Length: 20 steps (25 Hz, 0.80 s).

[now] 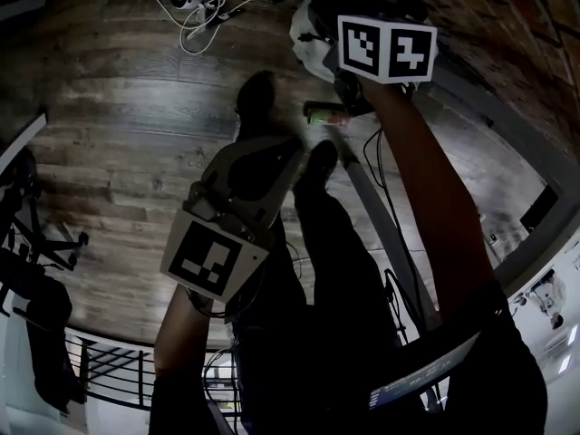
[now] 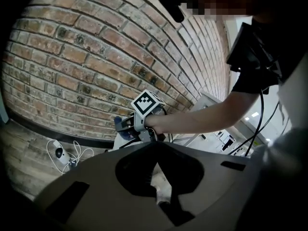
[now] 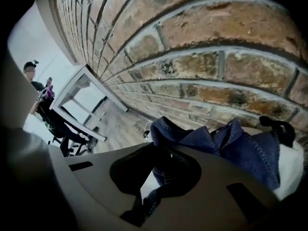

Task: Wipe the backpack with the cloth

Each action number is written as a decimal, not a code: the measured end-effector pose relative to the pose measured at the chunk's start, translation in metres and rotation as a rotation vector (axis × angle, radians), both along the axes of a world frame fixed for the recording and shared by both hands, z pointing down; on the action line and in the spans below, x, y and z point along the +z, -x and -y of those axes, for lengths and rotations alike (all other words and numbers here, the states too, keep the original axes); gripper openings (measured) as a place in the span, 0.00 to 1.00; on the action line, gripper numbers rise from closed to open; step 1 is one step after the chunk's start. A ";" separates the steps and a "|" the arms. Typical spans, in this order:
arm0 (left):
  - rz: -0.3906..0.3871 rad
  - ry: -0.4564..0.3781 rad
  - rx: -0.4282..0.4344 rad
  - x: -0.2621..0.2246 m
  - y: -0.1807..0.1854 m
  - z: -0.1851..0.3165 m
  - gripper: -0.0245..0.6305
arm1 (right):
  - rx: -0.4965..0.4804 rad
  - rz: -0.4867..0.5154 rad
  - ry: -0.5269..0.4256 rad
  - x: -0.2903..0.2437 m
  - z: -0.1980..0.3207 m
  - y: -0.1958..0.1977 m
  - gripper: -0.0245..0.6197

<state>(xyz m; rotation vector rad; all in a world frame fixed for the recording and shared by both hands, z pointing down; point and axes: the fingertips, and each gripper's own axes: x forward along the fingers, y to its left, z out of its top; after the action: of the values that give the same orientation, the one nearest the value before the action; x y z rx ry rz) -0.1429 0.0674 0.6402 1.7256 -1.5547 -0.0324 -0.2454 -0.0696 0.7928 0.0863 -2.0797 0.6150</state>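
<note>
Pinching a crumpled dark-blue fabric cloth (image 3: 226, 146) in the right gripper (image 3: 163, 153), jaws nearly together; holding it on the white fabric backpack (image 3: 294, 170) at the foot of the red brick wall (image 3: 192, 42); hanging the left gripper (image 2: 157, 144) well back, jaws closed on nothing.

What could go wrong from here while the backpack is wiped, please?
The right claw grips a small part of the cloth; the loose bulk may slip or drag. The left claw is shut, away from the backpack, so that may shift under pressure. Cables on the floor nearby could snag a foot.
</note>
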 end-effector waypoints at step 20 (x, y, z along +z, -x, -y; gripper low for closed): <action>-0.018 0.024 0.027 0.010 -0.007 0.000 0.03 | -0.005 0.142 0.167 -0.023 -0.046 0.028 0.07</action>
<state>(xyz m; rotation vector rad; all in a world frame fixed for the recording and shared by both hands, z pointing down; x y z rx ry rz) -0.1357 0.0678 0.6497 1.7229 -1.5128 -0.0149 -0.2735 -0.0233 0.7702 -0.0597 -2.1550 0.8091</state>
